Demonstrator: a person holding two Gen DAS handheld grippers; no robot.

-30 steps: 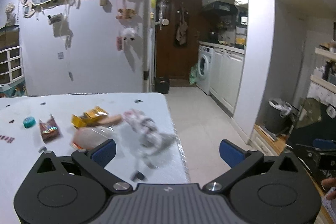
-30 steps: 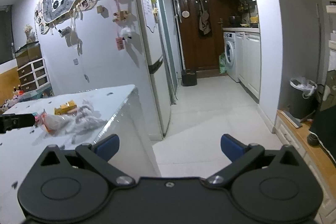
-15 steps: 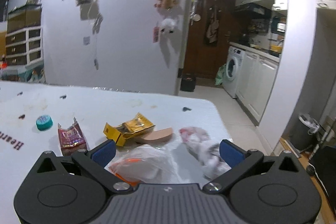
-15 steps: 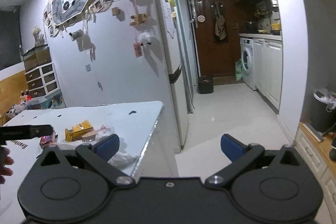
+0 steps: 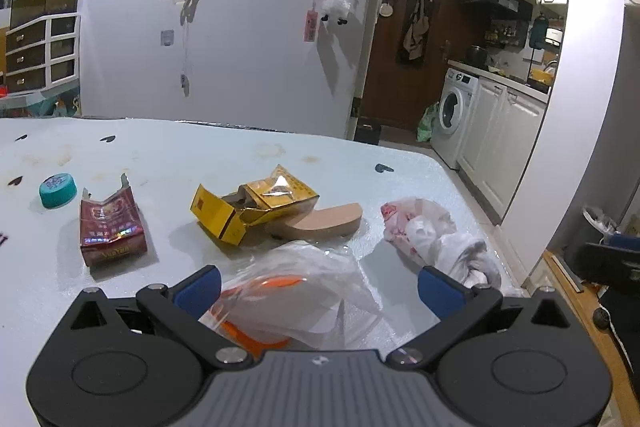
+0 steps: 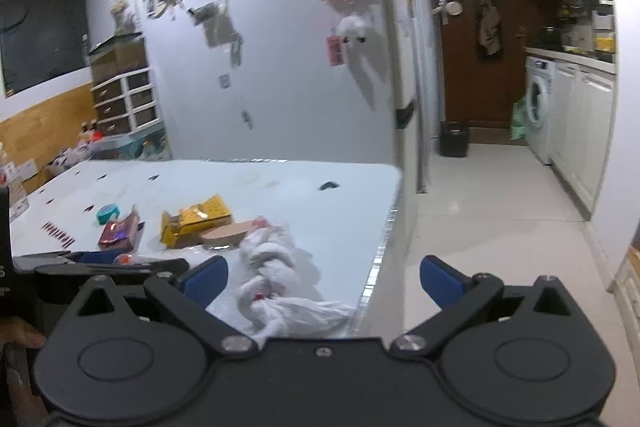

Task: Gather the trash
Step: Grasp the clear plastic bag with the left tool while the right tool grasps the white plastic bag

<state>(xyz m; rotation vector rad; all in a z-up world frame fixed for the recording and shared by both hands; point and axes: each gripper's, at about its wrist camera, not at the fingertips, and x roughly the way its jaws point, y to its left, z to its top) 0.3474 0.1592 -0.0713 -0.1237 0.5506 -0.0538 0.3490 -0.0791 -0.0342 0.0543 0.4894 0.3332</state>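
Litter lies on the white table (image 5: 160, 155): a teal cap (image 5: 58, 190), a torn red packet (image 5: 110, 227), an open yellow carton (image 5: 256, 207), a tan flat piece (image 5: 320, 223), a clear plastic bag (image 5: 296, 291) with something orange inside, and a crumpled white and pink bag (image 5: 432, 239). My left gripper (image 5: 318, 291) is open, low over the table, with the clear bag between its blue fingertips. My right gripper (image 6: 324, 279) is open above the table's right edge. The crumpled bag (image 6: 276, 267) sits just inside its left fingertip. The left gripper (image 6: 100, 263) shows beside it.
The table's right edge (image 6: 380, 247) drops to a pale tiled floor (image 6: 480, 227). A white wall hung with ornaments stands behind the table. A black bin (image 6: 454, 143) and a washing machine (image 6: 538, 107) are down the corridor. A lined bin (image 5: 596, 223) stands at right.
Both grippers have swung left and come in over the table. The left one now straddles the clear bag, the right one nears the crumpled bag. Both stayed open.
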